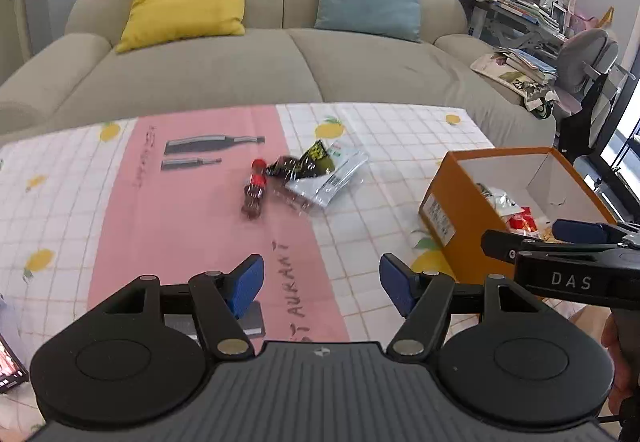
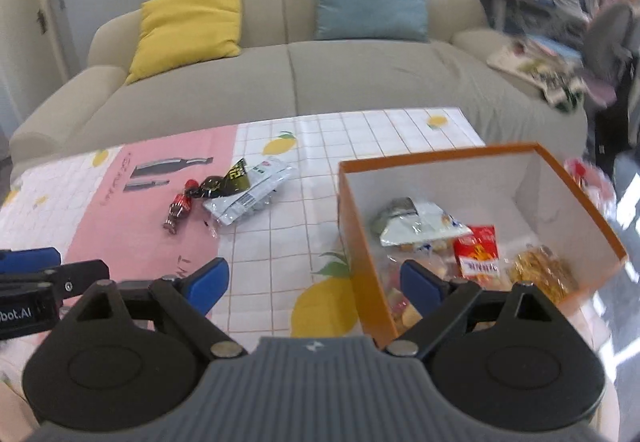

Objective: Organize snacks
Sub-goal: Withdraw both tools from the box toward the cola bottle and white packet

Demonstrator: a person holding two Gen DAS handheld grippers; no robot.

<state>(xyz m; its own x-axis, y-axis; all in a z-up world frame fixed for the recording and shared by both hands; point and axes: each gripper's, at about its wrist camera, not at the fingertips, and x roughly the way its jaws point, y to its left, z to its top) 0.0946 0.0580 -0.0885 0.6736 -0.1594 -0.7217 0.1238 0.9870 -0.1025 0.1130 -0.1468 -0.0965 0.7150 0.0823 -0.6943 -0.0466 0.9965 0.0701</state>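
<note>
Here, both handheld tools are hovering empty over a cloth-covered table: the left gripper (image 1: 322,280) is standing with its blue pads wide apart and nothing between them, and the right gripper (image 2: 314,282) is likewise gaping, one finger hanging over the near wall of the orange box (image 2: 362,242).

Waiting ahead of the left gripper, on the pink stripe of the tablecloth (image 1: 400,162), are the snacks still to be sorted: a small cola-bottle-shaped sweet (image 1: 255,194) lying just beside a black-and-yellow wrapper (image 1: 308,162), which is overlapping a clear-and-white packet (image 1: 332,182). All three are looking light and crinkly; the film is likely slippery and will give under the pads, so a pinch across the flat sealed edge of a packet, or across the middle of the little bottle, seems the safer hold. Whether that bottle is firm or soft is hard to judge, the view being blurred.

Sitting at the table's right side, the open box is already holding a white-and-blue bag (image 2: 420,222), a red packet (image 2: 478,256), a golden fried snack (image 2: 542,272) and some loose pieces near the front wall.
</note>
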